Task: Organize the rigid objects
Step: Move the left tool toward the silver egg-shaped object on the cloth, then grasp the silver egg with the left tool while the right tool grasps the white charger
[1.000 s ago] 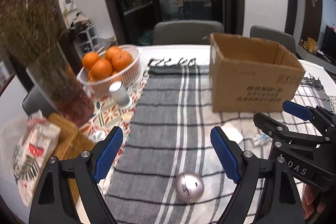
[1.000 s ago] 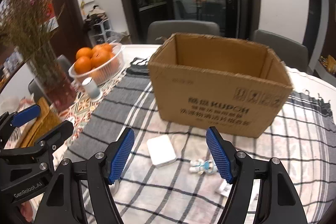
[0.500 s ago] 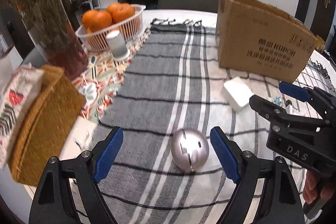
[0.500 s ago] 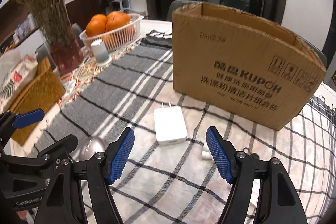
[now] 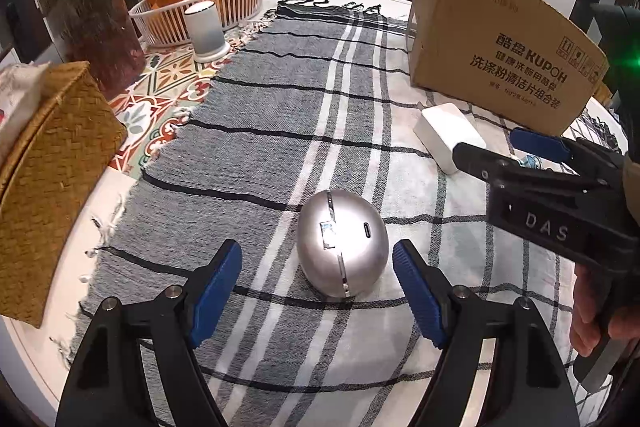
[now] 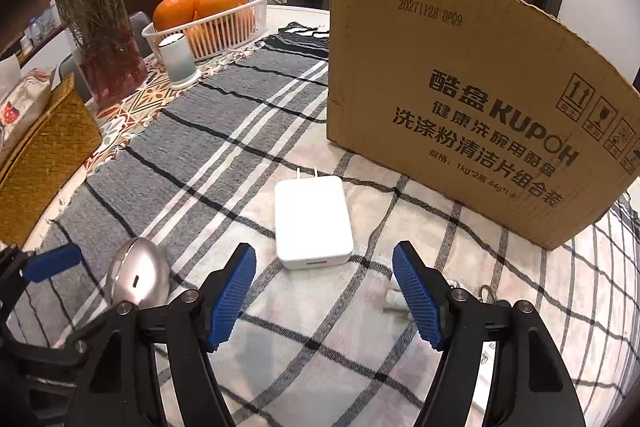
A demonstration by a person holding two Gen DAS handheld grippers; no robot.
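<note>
Here, KUPOH cardboard box (image 6: pixel 460 99), left claw (image 5: pixel 318 291) narrowing, unclamped, around silver egg (image 5: pixel 342 243), right claw (image 6: pixel 324 293) open, empty.

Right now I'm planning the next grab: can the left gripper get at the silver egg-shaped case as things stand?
Probably yes. The left gripper is open, its jaws just narrowing, and the silver egg-shaped case lies on the cloth just ahead of the gap, nothing between. The right gripper stays off to the side.

- The charger (image 6: pixel 313 221) lies just before my landmark, the cardboard box (image 6: pixel 460 99).
- The egg-shaped case (image 5: pixel 342 242) lies left of it.
- The fruit basket (image 5: pixel 208 9) sits far left.
</note>
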